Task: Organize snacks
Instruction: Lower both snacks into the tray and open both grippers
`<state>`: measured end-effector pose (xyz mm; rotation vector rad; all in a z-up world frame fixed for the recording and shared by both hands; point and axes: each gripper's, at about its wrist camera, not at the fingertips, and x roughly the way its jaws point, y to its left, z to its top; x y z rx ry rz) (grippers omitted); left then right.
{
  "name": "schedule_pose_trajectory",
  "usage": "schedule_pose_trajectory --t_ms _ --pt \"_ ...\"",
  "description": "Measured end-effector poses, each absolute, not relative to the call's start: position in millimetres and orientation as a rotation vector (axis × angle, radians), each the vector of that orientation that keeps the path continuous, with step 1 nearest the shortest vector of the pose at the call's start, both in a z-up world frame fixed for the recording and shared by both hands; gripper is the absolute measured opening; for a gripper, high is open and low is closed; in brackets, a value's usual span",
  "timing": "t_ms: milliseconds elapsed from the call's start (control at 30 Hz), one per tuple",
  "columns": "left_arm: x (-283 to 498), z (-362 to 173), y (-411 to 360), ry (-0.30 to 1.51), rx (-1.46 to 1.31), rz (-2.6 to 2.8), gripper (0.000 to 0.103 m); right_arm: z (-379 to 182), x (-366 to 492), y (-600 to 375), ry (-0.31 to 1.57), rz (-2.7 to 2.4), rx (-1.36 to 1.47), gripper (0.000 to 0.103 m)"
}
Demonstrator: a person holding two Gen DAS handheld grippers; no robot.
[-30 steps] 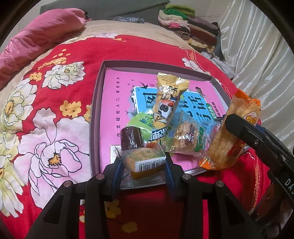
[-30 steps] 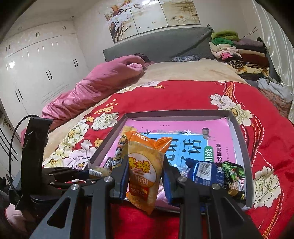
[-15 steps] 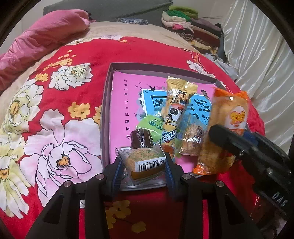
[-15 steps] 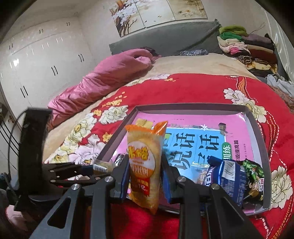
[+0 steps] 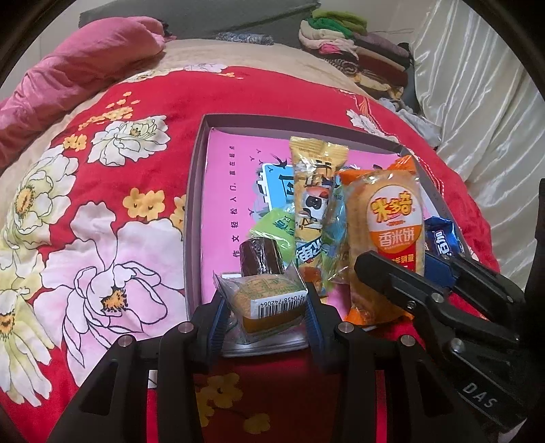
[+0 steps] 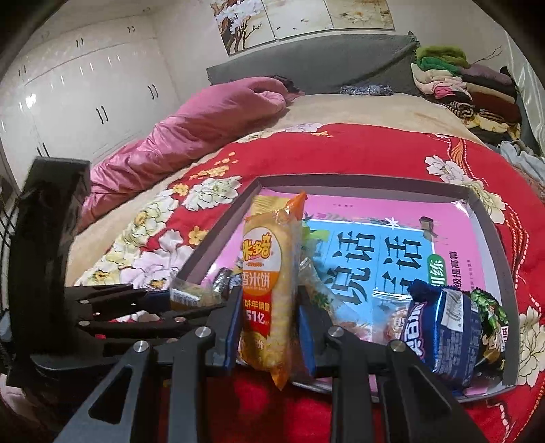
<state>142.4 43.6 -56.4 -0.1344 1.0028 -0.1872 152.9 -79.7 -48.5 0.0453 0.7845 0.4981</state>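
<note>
On a red floral bedspread (image 5: 143,112) lies a shallow box (image 5: 196,191). At its near edge, the left gripper (image 5: 264,315) pinches a clear-wrapped cake (image 5: 264,301) between its pads. The right gripper (image 6: 267,327) clamps an orange rice-cracker packet (image 6: 269,283), upright between its fingers, over that same edge.

A red bedspread (image 5: 143,112) printed with large white and pink flowers covers the bed (image 6: 340,112), whose far part is beige. A crumpled pink quilt (image 6: 204,116) lies along its left side, reaching toward a grey headboard (image 6: 323,64). A stack of folded clothes (image 6: 463,85) sits at the far right corner. White wardrobe doors (image 6: 85,98) fill the left wall, a floral painting (image 6: 299,20) hangs above the headboard, and a pale satin curtain (image 5: 477,85) hangs at the right.
</note>
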Motion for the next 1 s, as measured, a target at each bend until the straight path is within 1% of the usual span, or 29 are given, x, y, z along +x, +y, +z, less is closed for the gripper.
schedule_pose_trajectory --t_ms 433,1000 --pt "143 -56 42 1.001 -0.127 -0.186 0.043 -51 152 -76 0.774 0.441 -0.027 0.030" --pt "143 -58 39 1.005 -0.129 -0.206 0.043 -54 153 -89 0.783 0.446 0.033 0.030"
